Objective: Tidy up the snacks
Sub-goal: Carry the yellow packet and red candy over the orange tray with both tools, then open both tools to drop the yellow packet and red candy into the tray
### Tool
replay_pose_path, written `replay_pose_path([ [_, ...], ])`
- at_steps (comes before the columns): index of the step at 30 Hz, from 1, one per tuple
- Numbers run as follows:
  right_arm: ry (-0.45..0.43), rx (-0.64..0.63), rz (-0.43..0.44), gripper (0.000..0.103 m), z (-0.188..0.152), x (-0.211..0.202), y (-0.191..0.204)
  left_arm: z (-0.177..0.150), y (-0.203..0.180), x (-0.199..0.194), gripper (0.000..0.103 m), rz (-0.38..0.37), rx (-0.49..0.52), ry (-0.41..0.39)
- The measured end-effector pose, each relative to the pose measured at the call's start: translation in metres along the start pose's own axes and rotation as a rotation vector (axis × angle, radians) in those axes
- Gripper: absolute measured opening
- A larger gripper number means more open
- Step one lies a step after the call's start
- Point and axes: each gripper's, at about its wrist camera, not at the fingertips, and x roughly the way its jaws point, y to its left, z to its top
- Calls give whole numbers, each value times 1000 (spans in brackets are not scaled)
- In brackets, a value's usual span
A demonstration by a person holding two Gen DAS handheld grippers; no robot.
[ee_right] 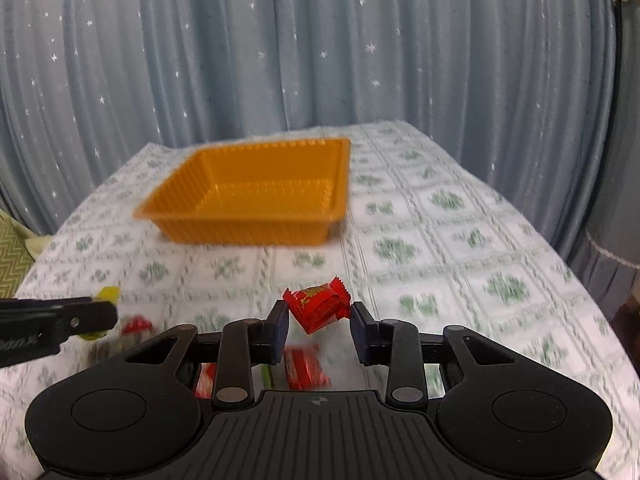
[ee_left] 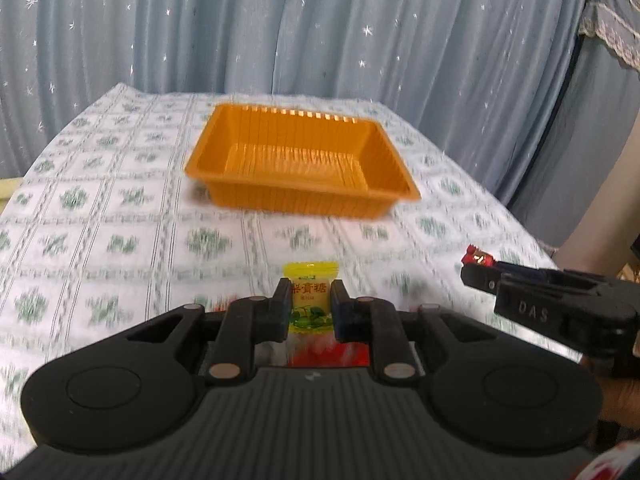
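Left gripper [ee_left: 310, 308]: jaws clenched on a yellow candy [ee_left: 311, 300], which is held upright between the pads and lifted clear of the cloth.
Right gripper [ee_right: 319, 318]: a red candy [ee_right: 319, 307] is seen between the pads, but a gap shows beside the right pad; whether it is gripped cannot be told. From the left wrist view, a red scrap is seen at that gripper's tips.
Orange tray [ee_left: 240, 168]: set toward the far edge of the table [ee_left: 100, 220], apparently with nothing in it; both grippers are held near the front edge, well apart from it.
Loose snacks: more red wrappers [ee_right: 305, 366] are seen on the cloth below the right gripper, near the front edge; a small red-and-white piece [ee_right: 136, 326] lies to the left. Details are blurred.
Step judged: both candies are being carried toward the tray; none is placed yet.
Risk, red candy: held by a corner at most, it could slip out on the way, the slack grip being the cause.
Risk, tray: light plastic; it could be shoved along the cloth if a gripper touches its rim.
Risk, grippers: they are close together; a collision could occur over the tray.
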Motion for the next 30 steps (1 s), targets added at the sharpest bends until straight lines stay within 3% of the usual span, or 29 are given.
replay_pose_path([
  [15,-100,32,30,34,81,80,13,95,42,89,18,-17,-66,-109],
  [20,-108,27,36,34,96,109,17,106,58,117,18,-6,-90,-98],
  [30,-57,38,30,34,93,147,13,112,63,146,18,-1,-62,-78],
])
